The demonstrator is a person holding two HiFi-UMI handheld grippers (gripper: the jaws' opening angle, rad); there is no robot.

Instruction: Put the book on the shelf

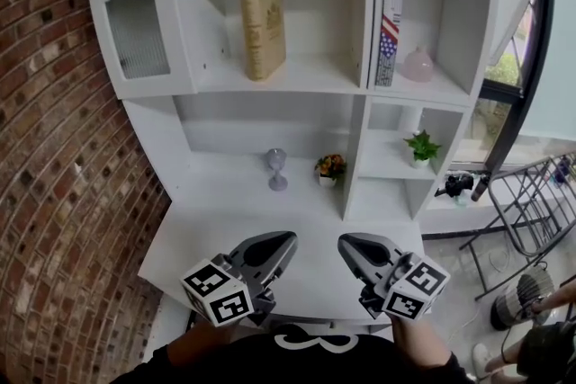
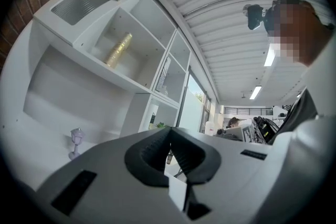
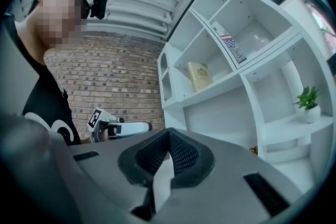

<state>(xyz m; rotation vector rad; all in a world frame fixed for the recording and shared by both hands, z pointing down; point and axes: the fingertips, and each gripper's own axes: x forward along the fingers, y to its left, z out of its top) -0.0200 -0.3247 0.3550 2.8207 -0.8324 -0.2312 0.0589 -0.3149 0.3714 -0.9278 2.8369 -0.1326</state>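
**A:** Where is the book?

**B:** The tan hardback book (image 1: 262,31) stands on end, leaning slightly, in the wide upper middle compartment of the white wooden shelf unit (image 1: 297,87). It is alone there and clear of both side walls.

**A:** And the two claws?

**B:** Both hang in front of the shelf unit's low desk board, well below the book. The left gripper (image 1: 284,240) has its jaws pressed together with nothing between them. The right gripper (image 1: 347,244) is the same, its tips meeting and empty. The two are near each other but apart.

**A:** What else sits in the shelf unit?

**B:** A white book with a stars-and-stripes spine (image 1: 389,27) stands upright against the left wall of the upper right compartment, with a pale pink glass dome (image 1: 418,66) just beside it. A small green potted plant (image 1: 421,148) is in the compartment below. A grey-purple goblet (image 1: 276,168) and a little pot of orange flowers (image 1: 330,166) stand in the lower middle bay.
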